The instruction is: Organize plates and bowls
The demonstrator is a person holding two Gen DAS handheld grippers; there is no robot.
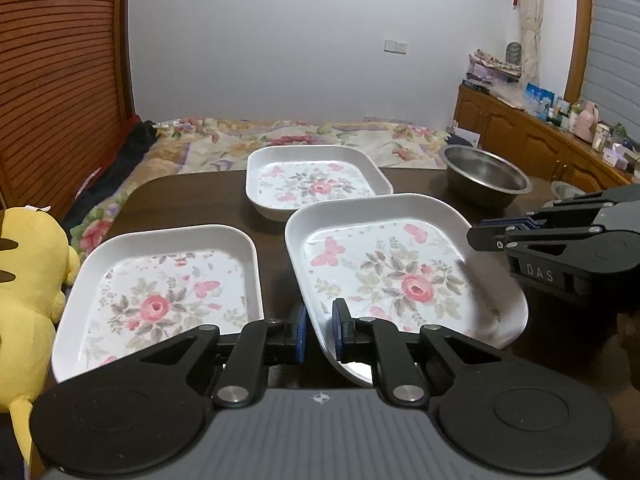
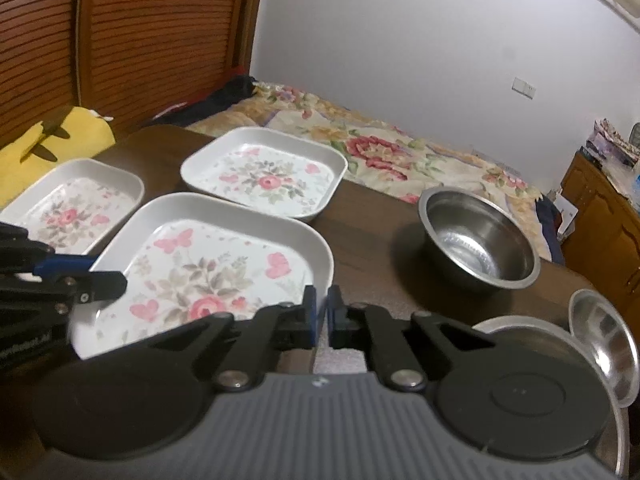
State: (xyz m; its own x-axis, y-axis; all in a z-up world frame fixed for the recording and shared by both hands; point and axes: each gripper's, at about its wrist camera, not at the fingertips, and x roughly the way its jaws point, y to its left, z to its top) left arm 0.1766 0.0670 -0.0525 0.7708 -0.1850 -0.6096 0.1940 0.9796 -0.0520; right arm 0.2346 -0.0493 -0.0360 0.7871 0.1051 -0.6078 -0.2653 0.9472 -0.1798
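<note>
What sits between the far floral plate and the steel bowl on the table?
Nothing: between the far floral plate and the steel bowl there is only bare dark table, clearest in the right wrist view.

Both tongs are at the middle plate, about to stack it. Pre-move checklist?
1. Left tongs clamped on the middle plate: ok, its near rim sits between the pads.
2. Right tongs gripping the same plate: cannot tell. The tips are nearly closed at its rim.
3. Middle plate level: not ok, it looks tilted in the left wrist view.
4. Left plate free to take a stack: ok, nothing lies in it.
5. Steel bowl apart from the middle plate: ok, there is bare table between them.
</note>
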